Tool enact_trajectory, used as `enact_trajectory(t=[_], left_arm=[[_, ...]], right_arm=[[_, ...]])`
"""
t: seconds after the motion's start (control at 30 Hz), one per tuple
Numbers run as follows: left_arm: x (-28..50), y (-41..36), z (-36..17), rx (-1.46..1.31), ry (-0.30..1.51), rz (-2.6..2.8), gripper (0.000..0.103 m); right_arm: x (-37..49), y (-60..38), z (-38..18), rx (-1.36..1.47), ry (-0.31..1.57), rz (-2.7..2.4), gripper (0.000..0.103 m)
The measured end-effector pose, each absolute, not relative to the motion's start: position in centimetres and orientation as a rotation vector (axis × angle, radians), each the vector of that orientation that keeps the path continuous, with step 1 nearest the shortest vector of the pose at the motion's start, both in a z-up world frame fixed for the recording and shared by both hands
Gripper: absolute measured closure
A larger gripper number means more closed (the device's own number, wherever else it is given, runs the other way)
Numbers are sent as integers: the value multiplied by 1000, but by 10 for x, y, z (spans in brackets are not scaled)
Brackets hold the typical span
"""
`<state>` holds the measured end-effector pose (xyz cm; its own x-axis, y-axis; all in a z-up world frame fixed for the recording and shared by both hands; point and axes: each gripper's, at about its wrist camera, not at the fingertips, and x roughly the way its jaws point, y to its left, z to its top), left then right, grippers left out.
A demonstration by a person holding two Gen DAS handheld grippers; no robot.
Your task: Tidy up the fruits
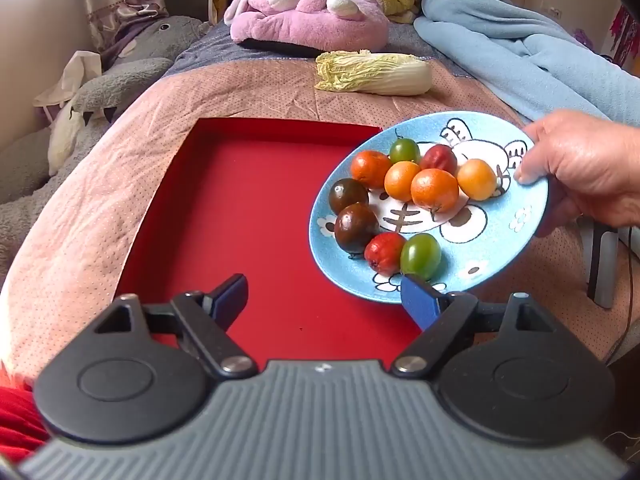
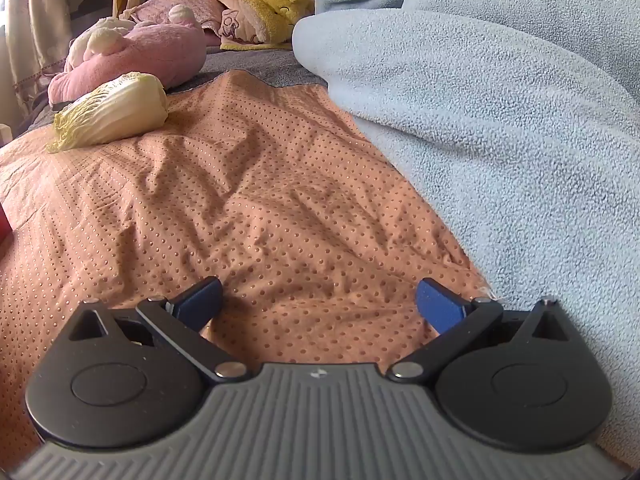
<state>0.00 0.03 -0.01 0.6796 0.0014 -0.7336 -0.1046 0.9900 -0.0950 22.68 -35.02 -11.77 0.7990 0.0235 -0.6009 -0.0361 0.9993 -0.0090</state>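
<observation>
Plush toys are lying at the far left of the bed, and nearer, a red tray [image 1: 248,216] is sitting bare on the pink dotted bedspread [image 1: 100,208]. Over its near edge the left claw [image 1: 326,304] is hanging with its blue pads spread wide, gripping nothing. Beyond the tray a napa cabbage [image 1: 374,72] is resting on the spread. To the right, a bare hand [image 1: 592,172] is holding a blue cartoon plate [image 1: 492,248] by its right rim, tilted above the tray's right edge, and the fruits [image 1: 434,190] are crowding on it: orange, red, green and dark brown ones, small and round, touching each other. The plate's near rim is sitting just beside the left claw's right pad. Farther right, the right claw [image 2: 318,304] is pointing at bare bedspread beside a light blue blanket [image 2: 500,120], its pads also wide apart and empty.

These fruits are probably light, smooth-skinned and easily bruised, and they are likely to roll on the slanted glaze. Taking one across its widest part with gentle pressure, starting from an outer one such as the near green fruit [image 1: 420,254], looks safest.
</observation>
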Motion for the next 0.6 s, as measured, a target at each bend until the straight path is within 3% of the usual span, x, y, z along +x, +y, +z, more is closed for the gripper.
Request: enact_trajectory(t=[0.6], left_arm=[[5, 9, -3, -177, 849, 110, 18]], right_arm=[[227, -350, -118, -20, 645, 32, 0]])
